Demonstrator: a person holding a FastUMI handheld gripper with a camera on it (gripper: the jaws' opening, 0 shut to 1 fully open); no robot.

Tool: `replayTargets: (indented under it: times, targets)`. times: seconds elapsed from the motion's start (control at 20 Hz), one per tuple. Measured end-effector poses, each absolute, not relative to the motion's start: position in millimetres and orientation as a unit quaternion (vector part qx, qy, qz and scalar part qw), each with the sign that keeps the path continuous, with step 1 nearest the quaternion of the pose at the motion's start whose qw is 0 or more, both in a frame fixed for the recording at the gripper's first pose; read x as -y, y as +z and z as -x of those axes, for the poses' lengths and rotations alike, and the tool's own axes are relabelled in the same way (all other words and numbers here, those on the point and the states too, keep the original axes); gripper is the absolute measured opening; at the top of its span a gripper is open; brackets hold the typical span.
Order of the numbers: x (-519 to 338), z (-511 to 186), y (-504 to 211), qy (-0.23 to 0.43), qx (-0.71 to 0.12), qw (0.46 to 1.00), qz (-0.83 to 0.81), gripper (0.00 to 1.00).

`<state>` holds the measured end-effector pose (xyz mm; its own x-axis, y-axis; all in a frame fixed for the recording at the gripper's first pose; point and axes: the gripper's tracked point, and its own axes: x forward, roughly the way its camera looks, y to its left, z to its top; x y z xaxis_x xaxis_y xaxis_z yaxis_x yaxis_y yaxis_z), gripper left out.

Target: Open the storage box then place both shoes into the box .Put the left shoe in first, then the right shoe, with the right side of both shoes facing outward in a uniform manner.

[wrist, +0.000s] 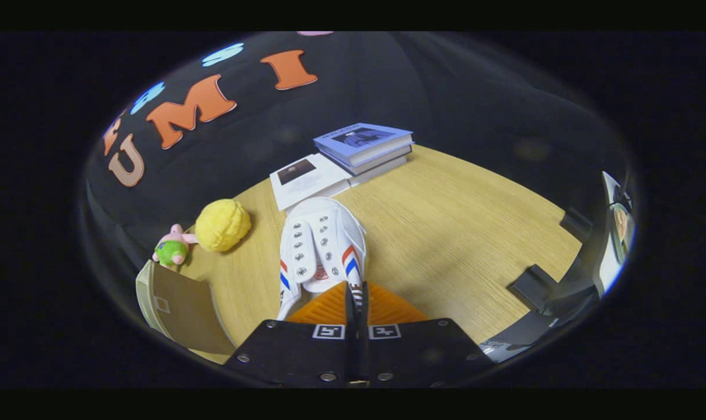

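A white sneaker [321, 245] with red and blue side stripes hangs just ahead of my fingers, toe pointing away toward the books. My gripper [356, 300] is shut on the shoe's heel-side collar, the two fingers pressed nearly together with the thin edge of the shoe between them. The shoe appears lifted above the wooden table [464, 233]. To the left of the fingers, a beige storage box [178, 309] shows with its lid or flap tilted; I cannot see inside it.
A yellow ball-like plush [223, 224] and a small pink-and-green toy [172, 248] sit left of the shoe near the box. A stack of books [364, 146] and a white booklet [306, 178] lie beyond the shoe. Dark brackets [534, 286] stand at the table's right edge.
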<state>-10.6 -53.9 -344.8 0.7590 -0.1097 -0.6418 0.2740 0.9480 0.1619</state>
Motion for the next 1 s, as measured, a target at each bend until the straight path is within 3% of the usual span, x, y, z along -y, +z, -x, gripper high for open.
replayTargets:
  times: [0.45,1.0]
  targets:
    - [-81.2,23.2,-286.0,-0.044,-0.298,0.946,-0.119,0.0]
    - [-219.7,40.8,-264.7,0.03,-0.298,0.947,-0.114,0.0]
